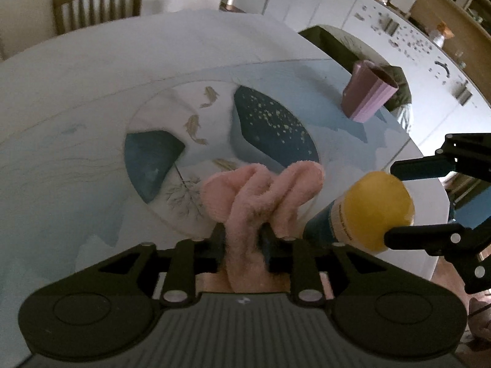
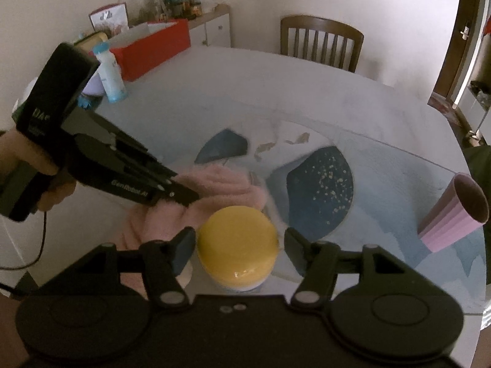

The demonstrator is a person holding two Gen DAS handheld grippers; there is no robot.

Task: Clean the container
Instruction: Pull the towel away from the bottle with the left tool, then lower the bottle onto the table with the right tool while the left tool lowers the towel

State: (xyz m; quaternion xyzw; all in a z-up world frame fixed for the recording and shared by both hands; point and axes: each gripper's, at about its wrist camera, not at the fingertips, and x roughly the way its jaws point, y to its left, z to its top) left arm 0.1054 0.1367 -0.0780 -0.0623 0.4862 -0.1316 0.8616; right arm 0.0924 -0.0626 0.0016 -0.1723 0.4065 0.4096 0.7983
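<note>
The pink cloth [image 1: 260, 196] looks soft and fluffy, like terry. The yellow lid [image 2: 237, 245] is smooth, slightly glossy plastic. The ribbed pink cup [image 2: 454, 214] seems matt plastic. The chair [image 2: 322, 41] is wood.

Left wrist view: mounted just behind the left claw [image 1: 242, 239], looking forward and down along its fingers at the surface [image 1: 92, 70], close above the pink cloth [image 1: 260, 190]; chair [image 1: 98, 3] beyond the far edge, yellow-capped container [image 1: 377, 211] close off to the right. Right wrist view: mounted behind the right claw [image 2: 239, 242], facing forward and down, container [image 2: 237, 248] very near between the fingers, left claw [image 2: 181, 194] ahead-left. Shared by both: cloth, container, painted mat [image 2: 319, 184], pink cup [image 2: 454, 214], chair.
</note>
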